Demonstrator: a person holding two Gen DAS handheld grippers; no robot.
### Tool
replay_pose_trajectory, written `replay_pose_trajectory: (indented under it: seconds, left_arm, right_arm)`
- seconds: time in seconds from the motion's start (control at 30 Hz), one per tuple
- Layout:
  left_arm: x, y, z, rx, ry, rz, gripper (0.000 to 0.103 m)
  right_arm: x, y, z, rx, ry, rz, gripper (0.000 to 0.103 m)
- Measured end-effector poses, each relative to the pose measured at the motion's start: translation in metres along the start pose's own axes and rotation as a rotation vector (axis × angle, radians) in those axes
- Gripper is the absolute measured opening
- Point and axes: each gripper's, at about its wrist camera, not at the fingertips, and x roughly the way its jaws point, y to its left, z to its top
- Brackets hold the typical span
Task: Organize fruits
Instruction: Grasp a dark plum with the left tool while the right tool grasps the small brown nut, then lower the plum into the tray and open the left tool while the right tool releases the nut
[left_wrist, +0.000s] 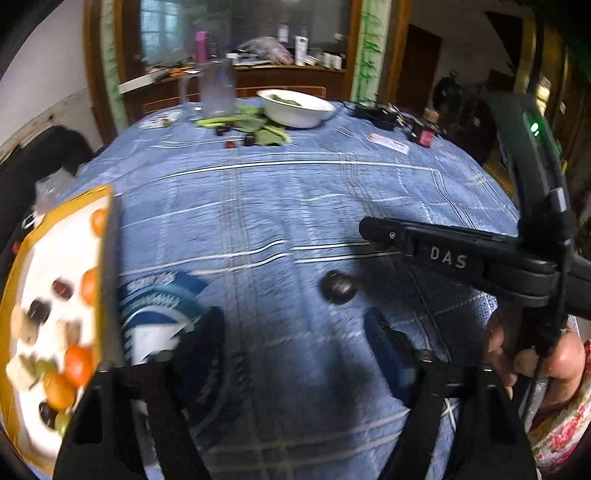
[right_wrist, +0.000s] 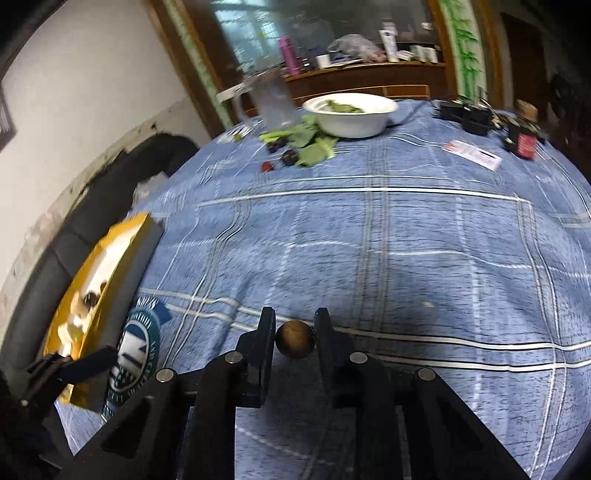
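A small round brown fruit (right_wrist: 295, 339) sits between the fingers of my right gripper (right_wrist: 294, 332), which is shut on it just above the blue checked tablecloth. In the left wrist view the same fruit (left_wrist: 338, 287) shows as a dark ball under the right gripper's finger (left_wrist: 388, 232). My left gripper (left_wrist: 295, 332) is open and empty, low over the cloth. A yellow-rimmed box (left_wrist: 11, 295) at the left holds several oranges (left_wrist: 78, 363), dark fruits and pale pieces; it also shows in the right wrist view (right_wrist: 122, 236).
At the far side stand a white bowl (left_wrist: 295, 110) with greens, loose green leaves (right_wrist: 314, 147), dark berries (right_wrist: 290, 157), a clear jug (left_wrist: 218, 92), black items (right_wrist: 476, 114) and a card (right_wrist: 472, 155). A printed blue logo (right_wrist: 136, 354) lies beside the box.
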Motion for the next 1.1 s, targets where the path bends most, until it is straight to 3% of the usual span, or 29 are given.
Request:
replay_pose_trajectory:
  seconds: [0.2, 0.33, 0.43, 0.47, 0.7, 0.83, 0.97, 1.1]
  left_arm:
    - [0.034, -0.021, 0.018, 0.077, 0.023, -0.019, 0.060]
    - [0.057, -0.025, 0.018, 0.107, 0.068, 0.007, 0.059]
    - [0.054, -0.021, 0.018, 0.088, 0.052, 0.002, 0.037]
    - [0.052, -0.019, 0.018, 0.076, 0.053, -0.009, 0.024]
    - [0.018, 0.014, 0.009, -0.077, 0.026, -0.043, 0.023]
    - [-0.015, 0.041, -0.002, -0.156, -0.023, -0.023, 0.023]
    - [-0.051, 0.080, -0.015, -0.237, -0.068, 0.047, 0.023]
    - [-0.076, 0.132, -0.036, -0.344, -0.080, 0.166, 0.024]
  right_arm:
    - [-0.005, -0.024, 0.006, 0.074, -0.018, 0.007, 0.023]
    - [-0.006, -0.029, 0.008, 0.098, -0.019, 0.041, 0.023]
    - [-0.003, -0.031, 0.008, 0.120, -0.006, 0.082, 0.023]
    - [-0.002, -0.032, 0.008, 0.131, -0.001, 0.099, 0.023]
    - [0.000, -0.046, 0.006, 0.244, 0.007, 0.240, 0.023]
    - [0.001, -0.051, 0.003, 0.295, 0.008, 0.306, 0.023]
    - [-0.001, -0.043, 0.003, 0.280, 0.001, 0.307, 0.023]
    - [-0.014, -0.013, 0.005, 0.205, -0.019, 0.295, 0.024]
